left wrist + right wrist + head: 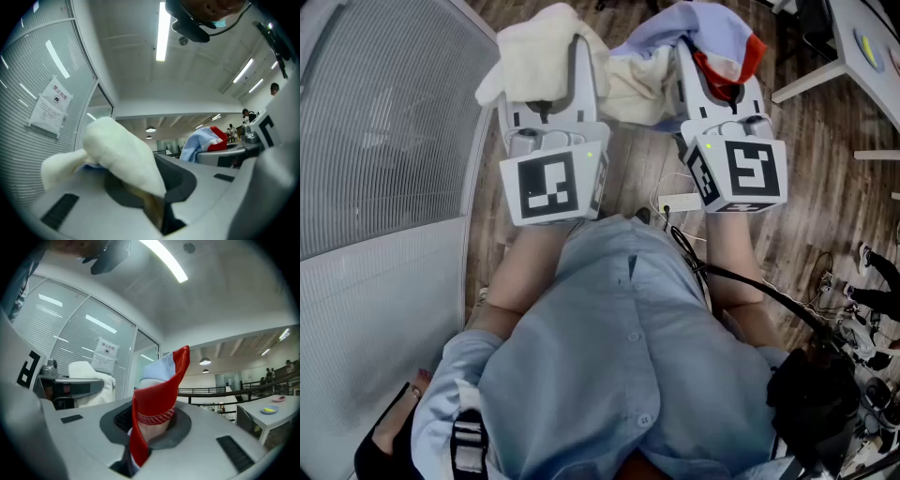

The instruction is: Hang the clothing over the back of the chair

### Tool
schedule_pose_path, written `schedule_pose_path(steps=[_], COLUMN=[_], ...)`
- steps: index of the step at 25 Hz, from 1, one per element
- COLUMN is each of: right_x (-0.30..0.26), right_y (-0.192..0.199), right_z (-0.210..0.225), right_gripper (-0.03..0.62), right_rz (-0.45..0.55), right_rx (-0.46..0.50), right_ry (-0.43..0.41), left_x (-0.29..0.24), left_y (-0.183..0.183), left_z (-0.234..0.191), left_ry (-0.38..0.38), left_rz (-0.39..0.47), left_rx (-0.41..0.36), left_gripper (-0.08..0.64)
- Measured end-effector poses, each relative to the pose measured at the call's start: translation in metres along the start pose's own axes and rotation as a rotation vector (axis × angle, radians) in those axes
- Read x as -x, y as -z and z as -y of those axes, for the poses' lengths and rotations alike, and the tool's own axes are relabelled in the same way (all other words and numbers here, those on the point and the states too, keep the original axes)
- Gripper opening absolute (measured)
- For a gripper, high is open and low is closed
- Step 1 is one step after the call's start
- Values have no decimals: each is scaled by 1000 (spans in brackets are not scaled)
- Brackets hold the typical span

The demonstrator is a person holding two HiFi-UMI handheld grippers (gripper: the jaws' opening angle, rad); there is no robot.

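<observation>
I hold one bundled piece of clothing up in front of me over the wooden floor with both grippers. My left gripper [558,80] is shut on its cream-white part [539,52]. In the left gripper view that cream fabric [122,150] folds over the jaws and hides the tips of the left gripper [157,197]. My right gripper [712,75] is shut on the light blue and red part [717,33]. The red trim [157,399] stands up between the jaws of the right gripper [140,432]. No chair shows in any view.
A glass partition with blinds [384,141] runs close along my left, with a paper notice [49,108] on it. A white table [853,47] stands at the far right. Cables [675,202] lie on the floor by my feet, and dark gear [825,394] sits at lower right.
</observation>
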State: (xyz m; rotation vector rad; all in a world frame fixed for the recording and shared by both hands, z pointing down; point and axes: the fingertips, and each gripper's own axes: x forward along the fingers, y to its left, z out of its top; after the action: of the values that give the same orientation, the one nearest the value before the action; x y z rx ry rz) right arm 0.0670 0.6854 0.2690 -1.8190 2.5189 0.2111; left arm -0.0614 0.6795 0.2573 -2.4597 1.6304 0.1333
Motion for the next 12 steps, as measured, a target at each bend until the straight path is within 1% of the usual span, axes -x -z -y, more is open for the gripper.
schedule_pose_path(steps=[4, 7, 9, 12], right_x=[0, 6, 9, 3], right_y=[3, 14, 22, 31], right_z=[19, 29, 31, 30], right_gripper=[49, 49, 49, 49], right_rz=[9, 5, -3, -13], right_rx=[0, -3, -4, -6], right_ry=[-9, -13, -18, -21], left_x=[-11, -14, -14, -16], left_y=[3, 8, 10, 17], left_z=[12, 25, 31, 28], left_ry=[-24, -27, -22, -26], left_rz=[-24, -14, 0, -2], left_rx=[1, 21, 41, 53], left_gripper=[57, 57, 57, 57])
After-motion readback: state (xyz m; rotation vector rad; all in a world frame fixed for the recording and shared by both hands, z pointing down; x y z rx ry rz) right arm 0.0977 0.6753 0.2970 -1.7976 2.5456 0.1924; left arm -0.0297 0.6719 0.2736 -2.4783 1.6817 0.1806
